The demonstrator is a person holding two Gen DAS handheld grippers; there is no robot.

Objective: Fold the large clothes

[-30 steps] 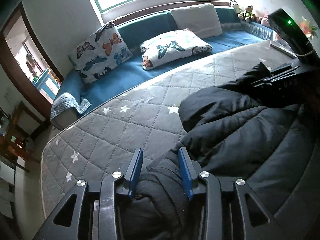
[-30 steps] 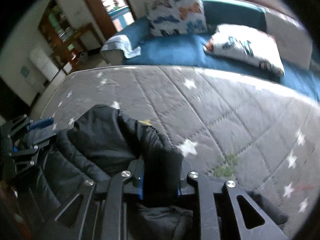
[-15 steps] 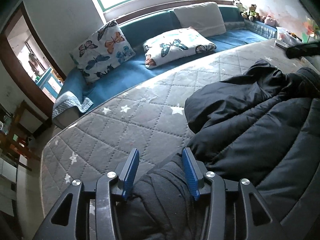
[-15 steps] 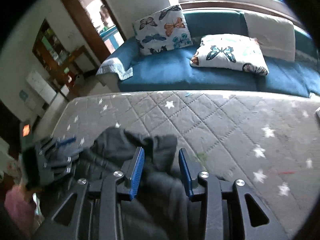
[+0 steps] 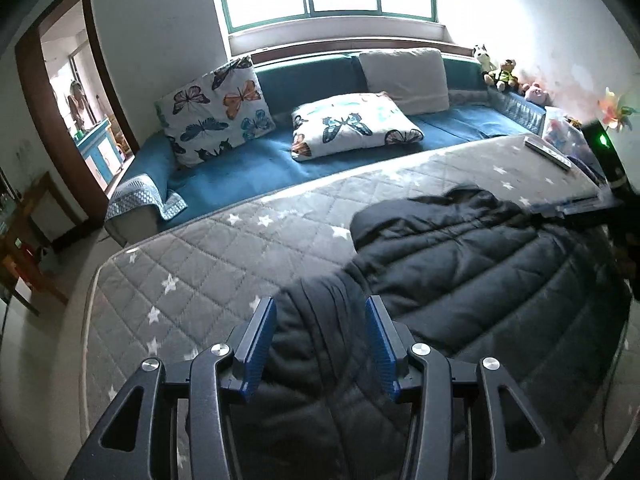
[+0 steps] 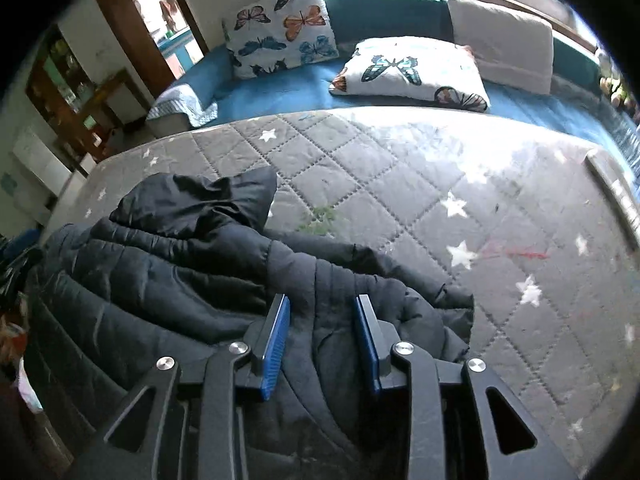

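Observation:
A large black puffer jacket [image 5: 460, 276] lies spread on the grey quilted mattress [image 5: 208, 264]. Its hood [image 6: 208, 204] points toward the sofa. My left gripper [image 5: 320, 308] is open above a sleeve end of the jacket, blue pads apart, with the fabric loose between them. My right gripper [image 6: 322, 308] is open over the jacket's other side [image 6: 312, 280], with fabric lying loose between its pads. The right gripper also shows at the right edge of the left wrist view [image 5: 568, 212].
A blue sofa [image 5: 248, 168] with butterfly cushions [image 5: 212, 112] stands behind the mattress under a window. A remote [image 5: 548, 152] lies at the mattress's far right corner. Soft toys [image 5: 500, 72] sit on the sofa end. A doorway [image 5: 84, 92] opens at the left.
Both grippers have opened and let go of the jacket. The right side of the jacket, held up a second ago, now lies flat on the mattress. Both grippers have pulled back and risen slightly.

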